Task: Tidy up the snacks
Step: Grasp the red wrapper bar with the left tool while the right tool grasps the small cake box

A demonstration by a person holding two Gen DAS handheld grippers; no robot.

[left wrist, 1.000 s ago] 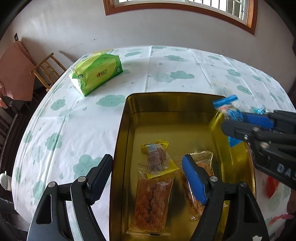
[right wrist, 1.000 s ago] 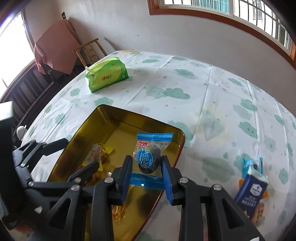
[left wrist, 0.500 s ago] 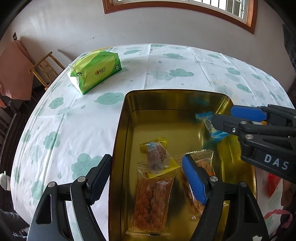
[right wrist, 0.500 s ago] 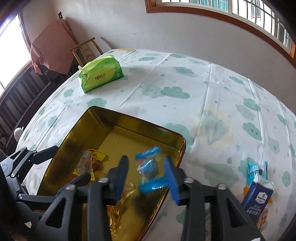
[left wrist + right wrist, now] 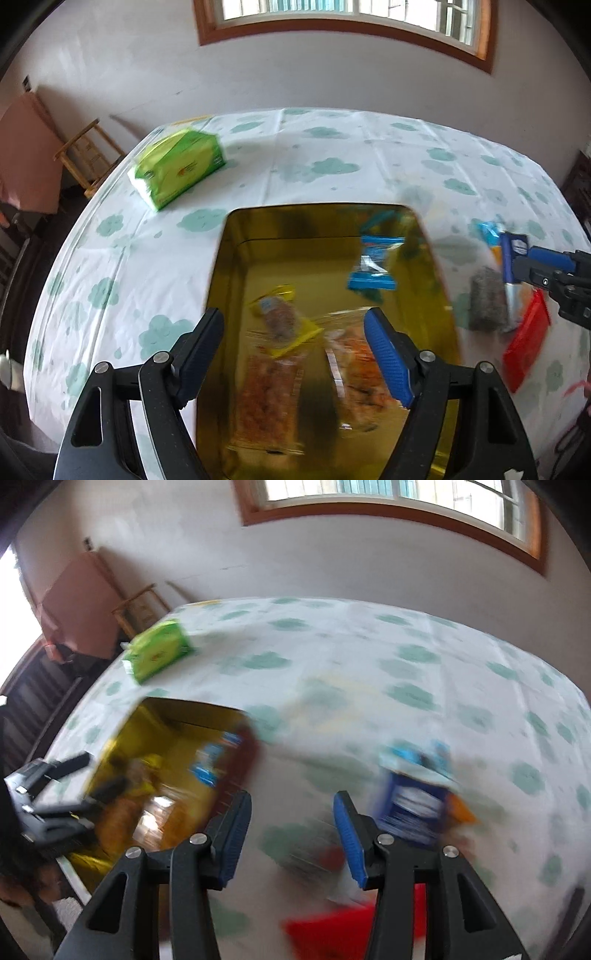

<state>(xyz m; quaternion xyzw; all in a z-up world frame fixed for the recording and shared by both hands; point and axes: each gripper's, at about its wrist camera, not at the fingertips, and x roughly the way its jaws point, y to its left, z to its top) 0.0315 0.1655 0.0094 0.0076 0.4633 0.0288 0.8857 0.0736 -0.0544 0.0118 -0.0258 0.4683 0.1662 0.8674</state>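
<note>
A home dining room: a cloud-print cloth covers the tabletop (image 5: 332, 155), with a wooden chair (image 5: 86, 162) and wood-framed window (image 5: 343, 22).

A: Change in the blue-wrapped snack (image 5: 373, 264)?
B: A second ago it sat clamped in the right gripper (image 5: 291, 834) above the gold tin (image 5: 236, 258). Now it lies on the tin's floor at the far right, touching neither gripper.

A: Right gripper?
B: Jaws have just been opening, nothing between them. It has swung off the tin to the right and now sits over the tablecloth (image 5: 369, 672), near the dark blue box (image 5: 413, 805) and a red packet (image 5: 332, 930). View heavily blurred.

A: Left gripper (image 5: 295, 354)?
B: Pulled back slightly; more wall and window in frame.
</note>
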